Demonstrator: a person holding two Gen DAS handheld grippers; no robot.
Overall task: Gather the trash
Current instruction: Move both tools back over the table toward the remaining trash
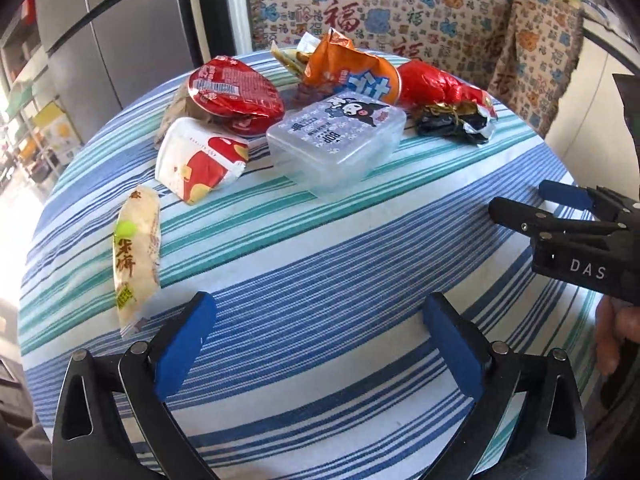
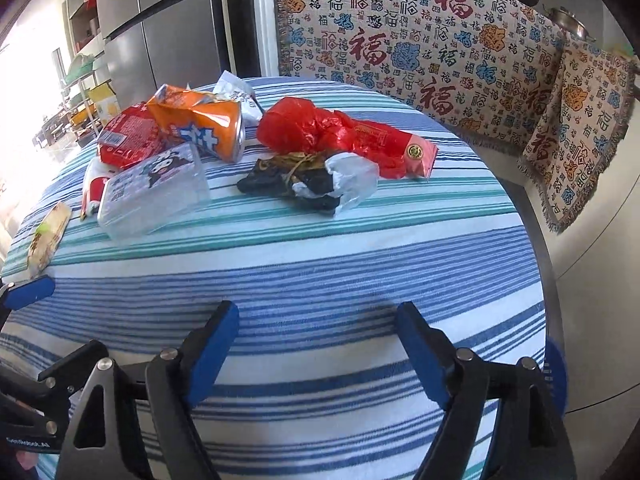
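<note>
Trash lies across the far half of a round table with a striped cloth (image 1: 320, 248). From the left there is a long rice-cracker wrapper (image 1: 136, 256), a white and red carton (image 1: 200, 160) and a red foil lid (image 1: 236, 92). Further right are a clear plastic box (image 1: 340, 140), a crushed orange cup (image 1: 348, 68), a red plastic bag (image 1: 436, 84) and a black wrapper bundle (image 1: 452, 120). My left gripper (image 1: 316, 304) is open over bare cloth, just right of the cracker wrapper. My right gripper (image 2: 316, 312) is open and empty, short of the black bundle (image 2: 304, 180) and the red bag (image 2: 332, 128).
A patterned throw (image 2: 440, 40) covers the seat behind the table, with a matching cushion (image 2: 580, 128) at the right. A steel fridge (image 2: 168, 20) stands at the back left. The table's rim (image 2: 550, 280) curves close on the right.
</note>
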